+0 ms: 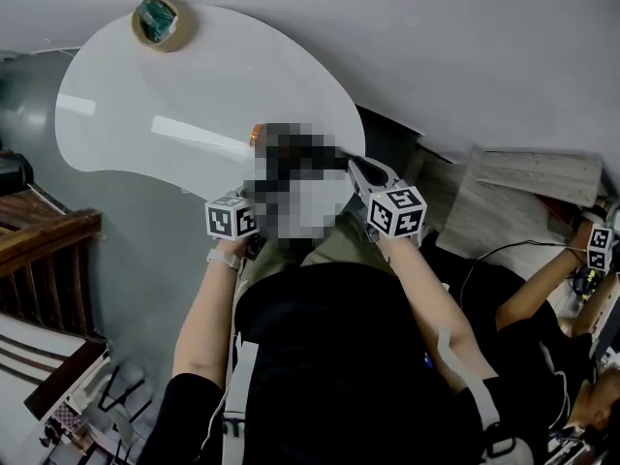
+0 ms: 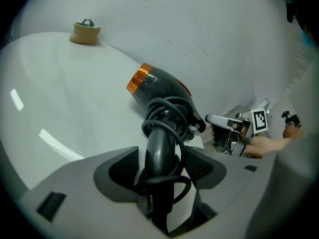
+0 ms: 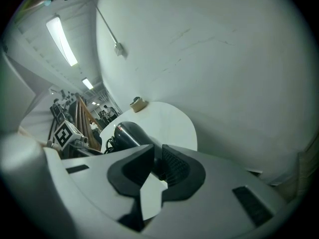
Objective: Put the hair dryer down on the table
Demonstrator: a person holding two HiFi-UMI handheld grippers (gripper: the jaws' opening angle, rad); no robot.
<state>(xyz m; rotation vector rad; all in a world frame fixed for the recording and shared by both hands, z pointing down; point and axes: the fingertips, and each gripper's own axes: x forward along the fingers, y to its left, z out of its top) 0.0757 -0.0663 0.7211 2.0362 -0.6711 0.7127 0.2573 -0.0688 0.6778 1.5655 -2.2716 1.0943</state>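
1. Left gripper (image 2: 162,169) stands wide open. The black hair dryer (image 2: 164,91) has its handle (image 2: 160,151), wound with cord (image 2: 174,106), between the pads (image 2: 123,169) with gaps on both sides.
2. Right gripper (image 3: 157,166) has its jaws nearly together, with a dark part of the dryer in the slit; whether they grip it is unclear.
3. Cube (image 1: 231,217) on each gripper bears square black-and-white markers.
4. Dryer sits at the white table (image 2: 60,98) edge, its barrel slanting away and its orange-ringed nozzle (image 2: 137,78) pointing towards the tape roll (image 2: 85,32).

Soft even light, dark fisheye-warped edges
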